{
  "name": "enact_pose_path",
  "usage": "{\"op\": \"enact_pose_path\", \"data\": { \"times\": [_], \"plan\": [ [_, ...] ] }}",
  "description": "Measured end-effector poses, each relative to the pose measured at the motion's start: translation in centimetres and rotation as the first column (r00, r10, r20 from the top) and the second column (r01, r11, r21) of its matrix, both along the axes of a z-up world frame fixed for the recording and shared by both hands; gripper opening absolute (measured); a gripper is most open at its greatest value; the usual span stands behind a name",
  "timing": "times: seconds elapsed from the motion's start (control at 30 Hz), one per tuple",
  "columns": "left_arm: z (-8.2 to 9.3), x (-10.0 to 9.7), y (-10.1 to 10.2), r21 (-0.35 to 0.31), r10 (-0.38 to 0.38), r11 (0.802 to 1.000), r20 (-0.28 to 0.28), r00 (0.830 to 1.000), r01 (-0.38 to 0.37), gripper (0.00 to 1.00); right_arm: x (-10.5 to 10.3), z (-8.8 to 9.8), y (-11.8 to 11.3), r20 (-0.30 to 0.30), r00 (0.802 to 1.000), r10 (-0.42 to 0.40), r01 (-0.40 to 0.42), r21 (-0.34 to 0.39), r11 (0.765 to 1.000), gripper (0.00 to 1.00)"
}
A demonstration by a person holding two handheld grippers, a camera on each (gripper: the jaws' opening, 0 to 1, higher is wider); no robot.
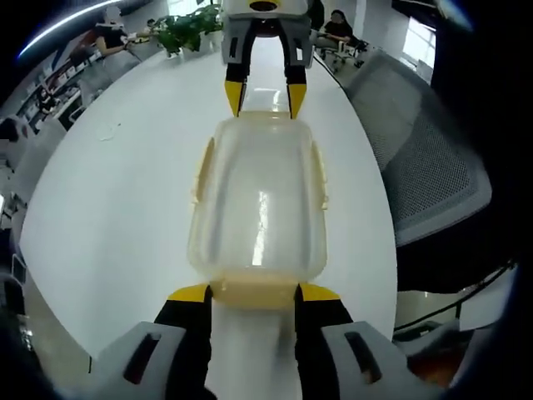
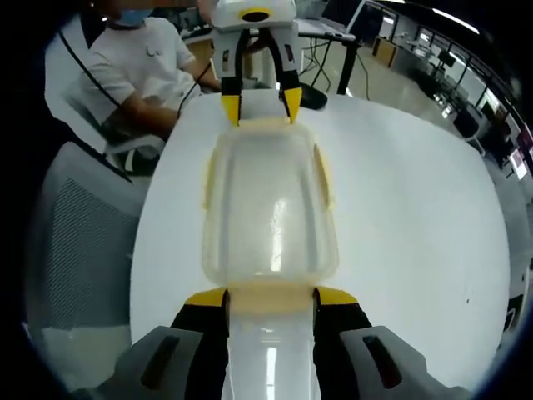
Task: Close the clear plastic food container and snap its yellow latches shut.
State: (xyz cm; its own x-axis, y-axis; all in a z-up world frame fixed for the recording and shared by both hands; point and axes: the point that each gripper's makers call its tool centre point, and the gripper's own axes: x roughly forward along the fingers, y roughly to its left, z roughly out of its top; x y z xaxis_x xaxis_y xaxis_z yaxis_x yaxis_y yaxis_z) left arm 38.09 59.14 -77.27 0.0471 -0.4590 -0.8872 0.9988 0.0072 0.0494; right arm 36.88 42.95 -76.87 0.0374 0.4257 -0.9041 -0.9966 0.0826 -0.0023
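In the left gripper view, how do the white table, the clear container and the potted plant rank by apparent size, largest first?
1. white table
2. clear container
3. potted plant
The plant stands far from the camera, so it may only look this small.

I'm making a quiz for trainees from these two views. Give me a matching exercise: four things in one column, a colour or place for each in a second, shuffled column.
Things:
1. food container
2. side latches
3. mesh office chair
4. potted plant

Descriptions:
A. grey, beside the table
B. green, at the table's far end
C. clear, between the two tongs
D. pale yellow, along the container's long edges

Pairs: 1-C, 2-D, 3-A, 4-B
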Motion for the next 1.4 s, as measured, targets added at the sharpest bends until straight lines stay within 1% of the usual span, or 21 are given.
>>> {"op": "enact_pose_path", "data": {
  "times": [0.13, 0.23, 0.43, 0.5, 0.57, 0.7, 0.87, 1.07, 1.3, 1.4],
  "plan": [
    [0.9, 0.4, -0.4, -0.006, 0.003, 1.000, 0.012, 1.000, -0.003, 0.37, 0.4, 0.7, -0.4, 0.012, 1.000, -0.001, 0.001, 0.002, 1.000, 0.38],
    [1.2, 0.4, -0.7, -0.010, 0.004, 1.000, 0.014, 1.000, -0.004, 0.37, 0.6, 0.9, -0.7, 0.019, 1.000, -0.002, 0.002, 0.004, 1.000, 0.38],
    [1.2, 0.1, -1.3, 0.005, -0.004, 1.000, 0.008, 1.000, 0.004, 0.37, 0.0, 0.8, -1.3, 0.011, 1.000, -0.007, 0.007, 0.015, 1.000, 0.38],
    [1.3, 0.1, -1.6, 0.005, -0.012, 1.000, 0.019, 1.000, 0.012, 0.37, 0.1, 0.8, -1.6, 0.018, 1.000, -0.009, 0.009, 0.009, 1.000, 0.38],
    [1.4, 0.1, -2.0, 0.003, -0.009, 1.000, 0.011, 1.000, 0.009, 0.37, 0.0, 0.8, -1.9, 0.014, 1.000, -0.010, 0.010, 0.006, 1.000, 0.38],
    [1.2, 0.2, -2.6, 0.005, -0.012, 1.000, 0.014, 1.000, 0.012, 0.37, 0.2, 1.0, -2.6, 0.016, 1.000, -0.013, 0.013, 0.013, 1.000, 0.38],
    [1.3, 0.2, -3.9, 0.002, -0.013, 1.000, 0.021, 1.000, 0.013, 0.37, 0.1, 0.9, -3.8, 0.025, 1.000, -0.014, 0.014, -0.003, 1.000, 0.38],
    [1.5, 0.0, -5.2, -0.006, -0.022, 1.000, 0.022, 1.000, 0.022, 0.37, -0.2, 0.8, -5.2, 0.019, 1.000, -0.022, 0.022, -0.008, 1.000, 0.38],
    [1.3, -0.3, -6.9, 0.009, -0.024, 1.000, 0.018, 1.000, 0.024, 0.37, -0.6, 0.8, -6.9, 0.022, 1.000, -0.020, 0.020, -0.007, 1.000, 0.38],
    [1.5, -0.4, -7.9, 0.004, -0.023, 1.000, 0.019, 1.000, 0.023, 0.37, -0.6, 0.8, -7.8, 0.023, 0.999, -0.024, 0.024, -0.005, 1.000, 0.38]
  ]
}}
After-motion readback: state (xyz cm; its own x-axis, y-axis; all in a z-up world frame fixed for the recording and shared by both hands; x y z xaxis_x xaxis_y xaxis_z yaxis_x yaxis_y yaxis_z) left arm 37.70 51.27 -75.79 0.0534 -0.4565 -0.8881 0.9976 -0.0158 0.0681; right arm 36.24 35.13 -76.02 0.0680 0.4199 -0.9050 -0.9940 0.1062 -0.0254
